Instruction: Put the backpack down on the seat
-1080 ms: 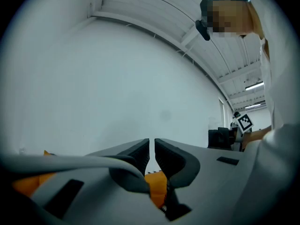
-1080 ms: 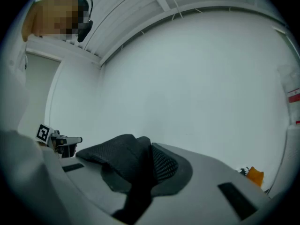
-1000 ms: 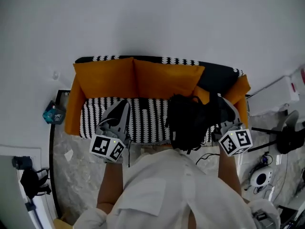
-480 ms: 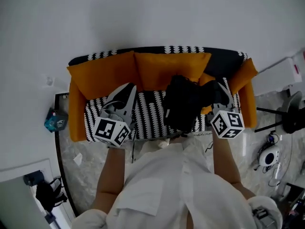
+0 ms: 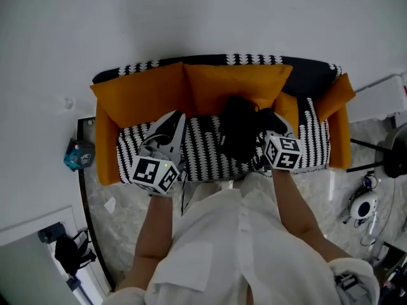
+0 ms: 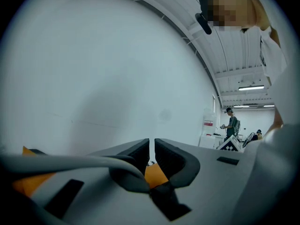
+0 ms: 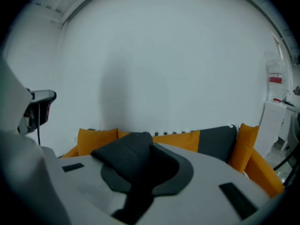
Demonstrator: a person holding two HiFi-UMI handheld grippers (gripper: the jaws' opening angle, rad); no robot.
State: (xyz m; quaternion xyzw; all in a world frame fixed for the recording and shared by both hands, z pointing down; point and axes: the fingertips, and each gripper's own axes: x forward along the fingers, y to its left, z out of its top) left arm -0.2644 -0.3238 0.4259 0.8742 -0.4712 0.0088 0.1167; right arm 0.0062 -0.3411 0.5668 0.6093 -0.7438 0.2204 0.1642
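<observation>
Two grippers: the left gripper (image 5: 177, 119) and the right gripper (image 7: 151, 148) are both held out in front of the person, above a sofa, well apart from each other.
Left gripper jaws: drawn in to a thin slit with nothing between them. Only a patch of orange shows through the gap, from behind.
Right gripper jaws: clamped on a fold of dark woven fabric that belongs to the backpack (image 5: 240, 132). The fabric covers the left jaw's tip.
Backpack: black and bunched up, just to the left of the right gripper. It sits between the two grippers, much nearer the right one. It is over the middle of the seat (image 5: 203, 154); whether its base touches the seat cannot be told.
Seat: black-and-white patterned, spreading below both grippers and out past each of them.
Orange cushions: one (image 5: 143, 97) leans on the sofa back beyond the left gripper's jaws. Another (image 5: 238, 84) stands beyond the backpack.
Dark cushion (image 5: 311, 78): at the sofa back, beyond the right gripper and to its right.
Orange armrests: one (image 5: 102, 148) lies outside the left gripper, the other (image 5: 340, 129) outside the right gripper.
Wall (image 7: 164, 55): pale and plain, filling the space ahead of both grippers.
Teal object (image 5: 77, 154): on the floor, well to the left of the left gripper, too small to identify.
Distant person (image 6: 231, 125): standing far off, to the right of the left gripper's jaws.
</observation>
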